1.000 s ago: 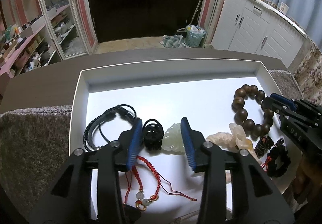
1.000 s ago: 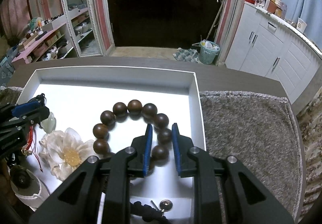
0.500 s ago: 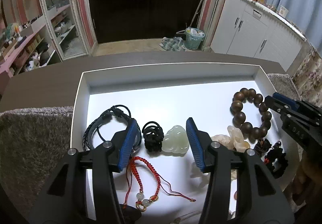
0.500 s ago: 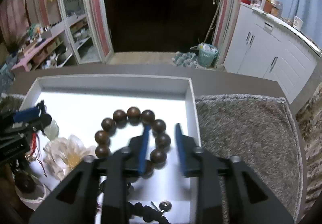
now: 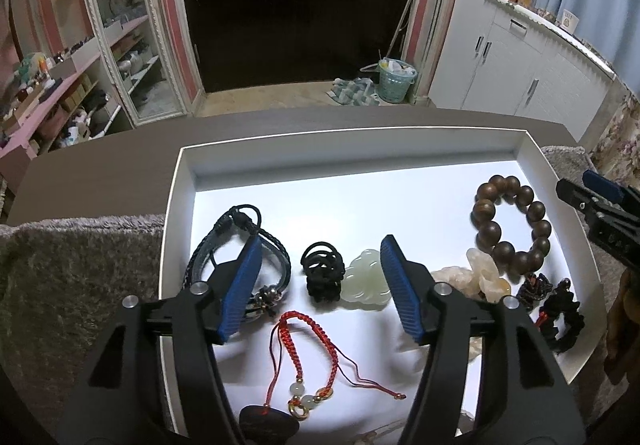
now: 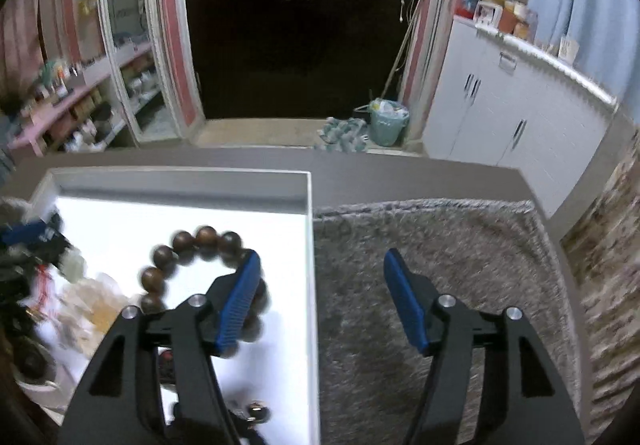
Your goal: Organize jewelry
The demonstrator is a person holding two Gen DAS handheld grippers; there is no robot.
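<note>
A white tray [image 5: 184, 181] holds jewelry: a black braided bracelet [image 5: 240, 241], a black knotted cord piece [image 5: 322, 275], a pale green jade pendant [image 5: 366, 281], a red cord bracelet [image 5: 304, 349] and a brown wooden bead bracelet [image 5: 510, 221]. My left gripper [image 5: 320, 257] is open and empty above the cord piece and pendant. My right gripper [image 6: 320, 273] is open and empty over the tray's right rim; the bead bracelet [image 6: 192, 245] lies by its left finger [image 6: 238, 297].
The tray [image 6: 310, 229] sits on a grey fuzzy mat [image 6: 440, 269] on a grey table. A pale flower-shaped ornament [image 5: 476, 277] and small dark beaded pieces [image 5: 560, 309] lie at the tray's right. The right gripper [image 5: 600, 213] shows at the right edge.
Both grippers opened wide. The right gripper let go of the wooden bead bracelet and pulled back to the right; the left gripper drew back from the jade pendant.
</note>
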